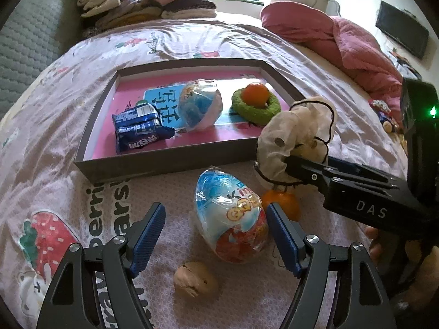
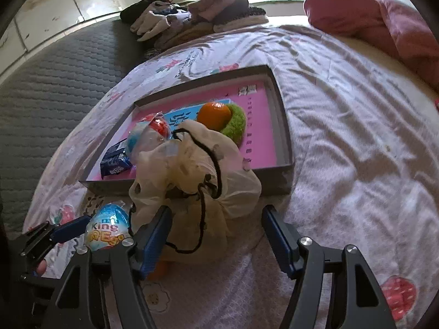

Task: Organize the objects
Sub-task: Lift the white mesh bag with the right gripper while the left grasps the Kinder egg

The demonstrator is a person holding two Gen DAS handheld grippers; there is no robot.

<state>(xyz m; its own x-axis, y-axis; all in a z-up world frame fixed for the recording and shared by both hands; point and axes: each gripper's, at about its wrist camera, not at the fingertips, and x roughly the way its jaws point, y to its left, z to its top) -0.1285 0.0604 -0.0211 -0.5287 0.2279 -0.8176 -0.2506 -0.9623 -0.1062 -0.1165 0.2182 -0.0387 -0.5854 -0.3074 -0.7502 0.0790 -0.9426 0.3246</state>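
Pouch [image 2: 192,181] between right gripper's [image 2: 216,235] spread fingers, seemingly unclamped.

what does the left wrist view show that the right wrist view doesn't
Only the left wrist view: a walnut on the bedsheet and a black screen on the wall. Only the right wrist view: white cabinets at upper left. Both: the tray, the loose egg, the pouch, the orange on the green ring, the clothes pile and the pink quilt.
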